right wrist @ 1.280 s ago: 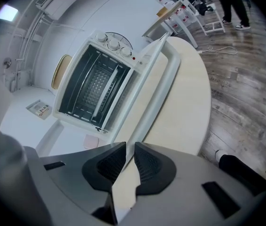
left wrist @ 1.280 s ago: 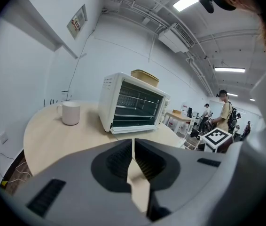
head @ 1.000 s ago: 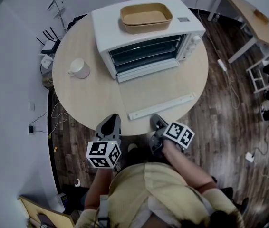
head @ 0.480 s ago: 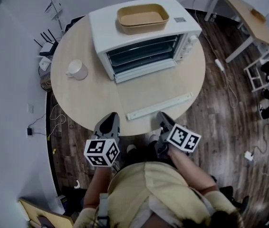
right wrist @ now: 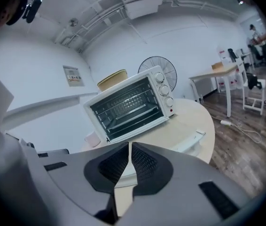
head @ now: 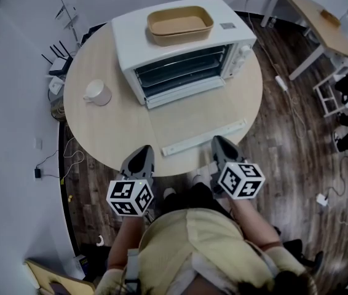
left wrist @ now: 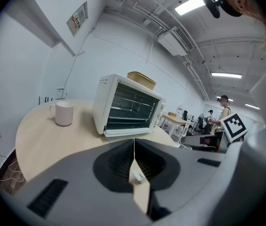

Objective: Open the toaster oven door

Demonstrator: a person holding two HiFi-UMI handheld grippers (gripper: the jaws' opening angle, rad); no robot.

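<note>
The white toaster oven (head: 180,48) stands at the back of the round table (head: 109,134), also seen in the left gripper view (left wrist: 128,105) and the right gripper view (right wrist: 128,105). Its glass door (head: 192,118) lies folded down flat, with the white handle bar (head: 205,137) near the table's front edge. My left gripper (head: 141,155) hovers at that front edge, shut and empty (left wrist: 134,142). My right gripper (head: 221,145) is just right of the handle's near end and apart from it. Its jaws have just been closing and stand almost together with nothing between them (right wrist: 129,147).
A white mug (head: 98,93) sits left of the oven. A tan tray (head: 180,23) rests on the oven's top. A desk (head: 312,17) and cables on the wooden floor are to the right, and a fan (right wrist: 159,65) stands behind the oven.
My right gripper has risen and rolled, so its marker cube now faces more upward, and it has shifted slightly right of the handle. The left gripper has stayed put.
</note>
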